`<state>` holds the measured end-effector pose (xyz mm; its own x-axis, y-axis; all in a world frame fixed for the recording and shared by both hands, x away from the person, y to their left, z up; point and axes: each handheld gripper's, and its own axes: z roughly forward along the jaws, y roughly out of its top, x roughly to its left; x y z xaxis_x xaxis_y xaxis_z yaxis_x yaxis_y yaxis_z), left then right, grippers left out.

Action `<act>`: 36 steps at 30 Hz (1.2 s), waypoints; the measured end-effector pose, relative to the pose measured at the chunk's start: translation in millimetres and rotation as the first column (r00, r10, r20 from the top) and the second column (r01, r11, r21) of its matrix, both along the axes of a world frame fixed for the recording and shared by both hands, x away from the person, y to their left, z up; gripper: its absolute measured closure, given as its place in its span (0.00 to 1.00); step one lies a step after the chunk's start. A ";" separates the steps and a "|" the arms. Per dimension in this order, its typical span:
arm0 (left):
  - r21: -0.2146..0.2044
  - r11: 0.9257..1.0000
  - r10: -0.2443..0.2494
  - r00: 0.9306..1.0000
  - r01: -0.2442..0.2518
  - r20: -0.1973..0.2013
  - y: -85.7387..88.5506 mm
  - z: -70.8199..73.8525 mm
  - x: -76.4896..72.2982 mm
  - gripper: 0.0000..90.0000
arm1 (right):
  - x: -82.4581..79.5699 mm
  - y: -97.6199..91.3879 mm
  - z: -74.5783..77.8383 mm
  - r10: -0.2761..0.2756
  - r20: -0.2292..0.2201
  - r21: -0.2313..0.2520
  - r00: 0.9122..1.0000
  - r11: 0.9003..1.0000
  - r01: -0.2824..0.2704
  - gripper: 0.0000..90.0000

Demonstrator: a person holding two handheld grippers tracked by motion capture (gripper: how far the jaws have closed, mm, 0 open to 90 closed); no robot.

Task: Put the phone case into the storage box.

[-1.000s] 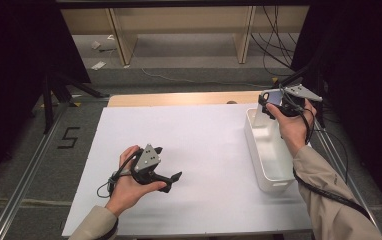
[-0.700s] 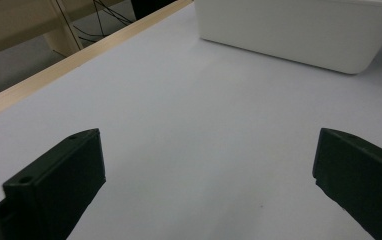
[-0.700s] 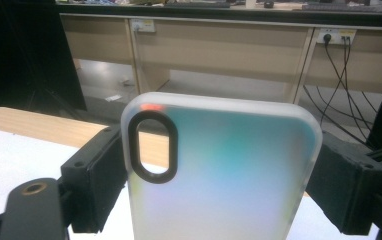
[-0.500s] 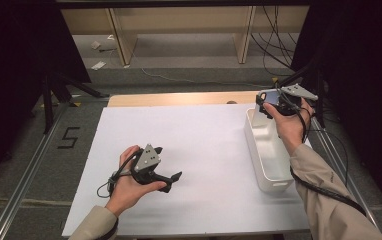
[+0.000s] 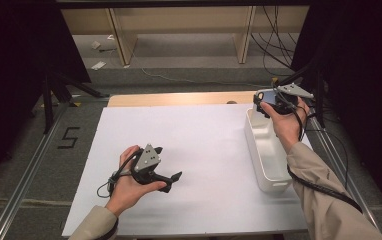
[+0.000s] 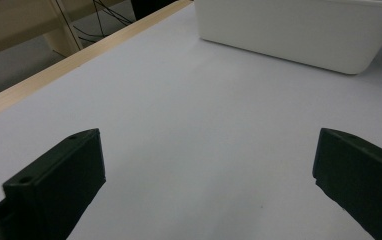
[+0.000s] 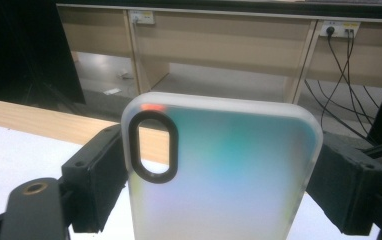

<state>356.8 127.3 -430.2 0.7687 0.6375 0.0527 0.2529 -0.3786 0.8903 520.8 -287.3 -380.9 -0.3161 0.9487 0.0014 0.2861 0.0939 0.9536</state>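
Right gripper [image 5: 265, 105] grips a frosted phone case [image 7: 221, 170] across its width, jaws clamped on both sides, held above the far end of the white bin [image 5: 266, 150] at the desk's [image 5: 204, 135] right. Left gripper [image 5: 171, 179] rests low on the desk, jaws released, nothing between them

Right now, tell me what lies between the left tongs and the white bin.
Nothing: in the high view, bare white table sheet runs from the open left tongs to the white bin. The left gripper view agrees.
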 end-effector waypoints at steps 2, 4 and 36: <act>0.000 1.000 0.000 1.000 0.000 0.001 -0.1 0.1 0.0 0.00 | 0.9 0.7 -0.9 -0.001 -0.004 0.000 1.000 1.000 0.001 0.20; 0.000 1.000 0.000 1.000 0.000 0.000 0.0 0.1 0.0 0.00 | 1.8 1.2 -1.6 -0.003 -0.007 0.001 1.000 1.000 0.003 0.20; 0.001 1.000 -0.004 1.000 0.004 0.000 -0.6 -0.1 0.0 0.00 | 15.6 7.8 -11.5 -0.018 -0.047 -0.038 0.999 0.999 0.017 0.20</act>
